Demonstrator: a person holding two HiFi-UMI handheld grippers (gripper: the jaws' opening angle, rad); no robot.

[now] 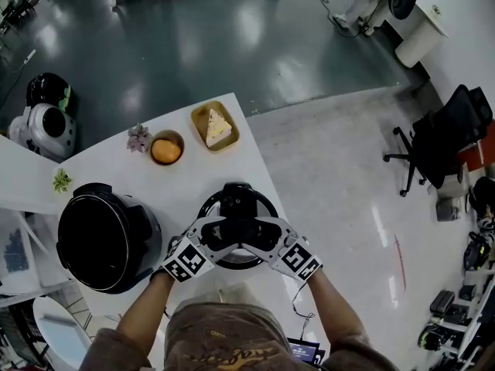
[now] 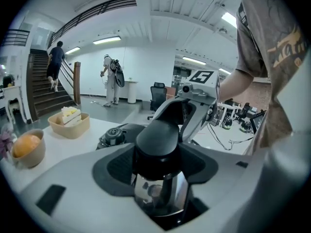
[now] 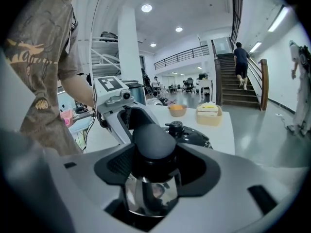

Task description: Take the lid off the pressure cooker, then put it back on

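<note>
2 tools, the left gripper (image 1: pixel 223 236) and the right gripper (image 1: pixel 260 236), are clamped on the black handle (image 2: pixel 156 139) of the pressure cooker (image 1: pixel 210 207) on the table (image 1: pixel 193 185). Its lid (image 1: pixel 237 201) is judged heavy, rigid, best gripped there.

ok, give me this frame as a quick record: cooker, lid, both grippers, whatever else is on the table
pressure cooker: on the white table, right in front of the person
lid: looks seated on the cooker, not lifted
left gripper: shut on the lid handle
right gripper: shut on the same handle from the opposite side, facing the left gripper
other items: big black pot at the person's left; bowl with an orange and tray with a cake slice at the far edge
</note>
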